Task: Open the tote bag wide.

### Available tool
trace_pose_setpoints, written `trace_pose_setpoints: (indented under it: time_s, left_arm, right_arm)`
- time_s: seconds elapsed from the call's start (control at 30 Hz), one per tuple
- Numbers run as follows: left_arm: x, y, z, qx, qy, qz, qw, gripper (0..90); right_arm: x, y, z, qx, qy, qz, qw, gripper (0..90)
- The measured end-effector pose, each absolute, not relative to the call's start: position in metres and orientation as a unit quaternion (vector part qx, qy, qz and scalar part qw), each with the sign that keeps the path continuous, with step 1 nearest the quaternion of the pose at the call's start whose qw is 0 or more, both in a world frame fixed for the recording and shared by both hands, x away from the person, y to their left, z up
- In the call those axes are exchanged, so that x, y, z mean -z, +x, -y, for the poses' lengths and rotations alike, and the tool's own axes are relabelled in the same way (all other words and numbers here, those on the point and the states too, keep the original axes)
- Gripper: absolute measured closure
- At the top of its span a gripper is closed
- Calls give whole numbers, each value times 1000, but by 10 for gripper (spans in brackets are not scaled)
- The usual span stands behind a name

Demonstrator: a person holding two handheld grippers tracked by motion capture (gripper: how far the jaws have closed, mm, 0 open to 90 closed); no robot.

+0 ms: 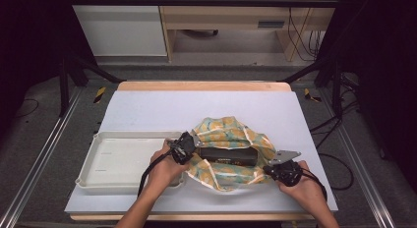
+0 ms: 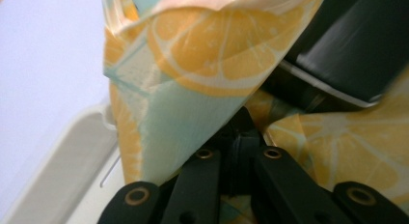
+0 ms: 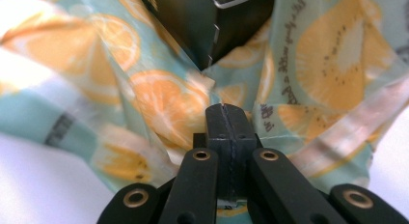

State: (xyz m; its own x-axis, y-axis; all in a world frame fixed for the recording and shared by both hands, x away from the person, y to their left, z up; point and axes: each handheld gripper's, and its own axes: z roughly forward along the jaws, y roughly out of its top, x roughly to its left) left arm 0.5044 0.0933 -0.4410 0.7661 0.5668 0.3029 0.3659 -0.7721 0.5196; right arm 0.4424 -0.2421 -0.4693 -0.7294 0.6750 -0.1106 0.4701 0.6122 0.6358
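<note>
A person sits at a white table [image 1: 147,110], seen from above, with both forearms coming in from the near edge and a two-jaw gripper in each hand. In the middle of the table, closer to the near edge than the far one, lies a cloth [image 1: 226,132] printed with orange citrus slices on pale teal. It is spread and rumpled around a dark box [image 1: 227,155] that rests on its middle; the cloth rises in folds behind the box and lies flatter in front of it.

The left gripper [image 1: 183,147] is at the left end of the box, by the cloth's left edge. In the left gripper view, its jaws are pressed together and a fold of the cloth [image 2: 193,84] rises from just in front of the tips, so it appears to be pinching the fabric; the exact contact is hidden by the fold. The box [image 2: 347,45] shows at the upper right of that view.

The right gripper [image 1: 282,170] is at the cloth's near right corner. In the right gripper view, its jaws are closed tight against each other, with the cloth [image 3: 164,103] gathered at the tips and a corner of the box [image 3: 202,21] just beyond.

A shallow white tray [image 1: 98,139] stands on the left half of the table, just beside the cloth, its near right part under the person's left hand [image 1: 164,169].
</note>
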Motion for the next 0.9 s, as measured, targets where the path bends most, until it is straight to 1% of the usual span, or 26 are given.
trace_pose_setpoints:
  time_s: [0.17, 0.33, 0.43, 0.5, 0.67, 0.73, 0.9]
  left_arm:
    - [415, 491, -95, -242, 899, -251, 263, 900]
    - [405, 472, -88, -236, 896, -220, 303, 892]
    - [409, 464, -84, -226, 906, -212, 287, 889]
    - [416, 461, -86, -228, 909, -217, 274, 892]
    - [436, 462, -94, -211, 916, -234, 250, 899]
    - [440, 463, -96, -200, 916, -241, 252, 898]
    - [450, 463, -92, -200, 921, -238, 236, 899]
  right_arm:
    - [465, 440, 236, -313, 315, -879, 174, 900]
    - [464, 439, 233, -321, 304, -880, 173, 900]
    - [463, 438, 231, -325, 299, -881, 169, 900]
    - [463, 437, 231, -326, 298, -881, 168, 900]
    - [463, 437, 231, -325, 296, -883, 166, 900]
    - [464, 437, 231, -323, 296, -883, 166, 900]
    - [466, 440, 236, -310, 307, -883, 171, 900]
